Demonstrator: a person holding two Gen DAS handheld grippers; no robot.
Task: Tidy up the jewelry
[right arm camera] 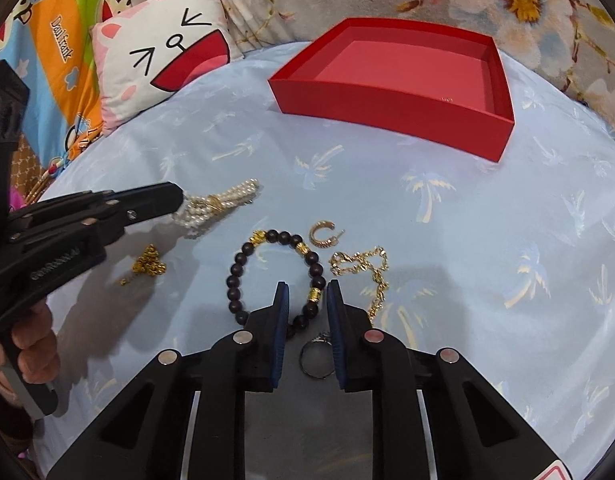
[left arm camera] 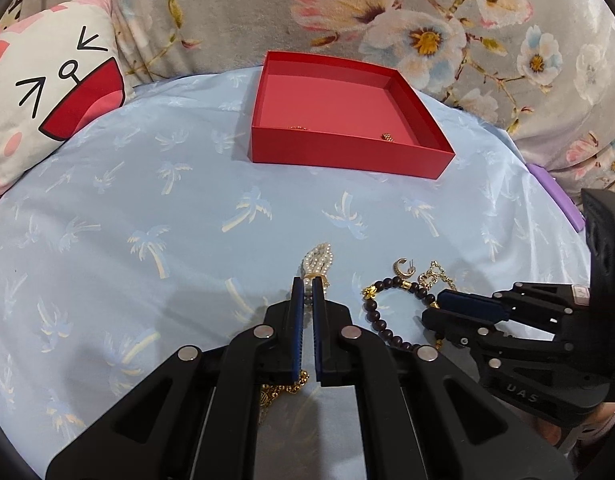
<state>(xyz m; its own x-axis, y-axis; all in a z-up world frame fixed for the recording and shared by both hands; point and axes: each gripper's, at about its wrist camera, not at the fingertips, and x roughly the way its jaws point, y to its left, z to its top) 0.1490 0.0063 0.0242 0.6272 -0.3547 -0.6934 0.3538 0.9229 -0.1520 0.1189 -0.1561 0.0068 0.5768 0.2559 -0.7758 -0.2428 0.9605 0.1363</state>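
left claw (left arm camera: 306, 280) pinching pearl bracelet (left arm camera: 317, 258): light, limp, slippery, best taken at gold clasp | right claw (right arm camera: 307, 286) part-spread astride dark bead bracelet (right arm camera: 275, 272), pads not pressing; beads hard, likely roll | red box (left arm camera: 347, 158) waits

Matt red card box (left arm camera: 347, 151); smooth, faintly sheened blue cloth (left arm camera: 147, 208); glossy pearls (right arm camera: 223, 200); matt dark beads (right arm camera: 243, 276); shiny gold-coloured chain (right arm camera: 371, 268).
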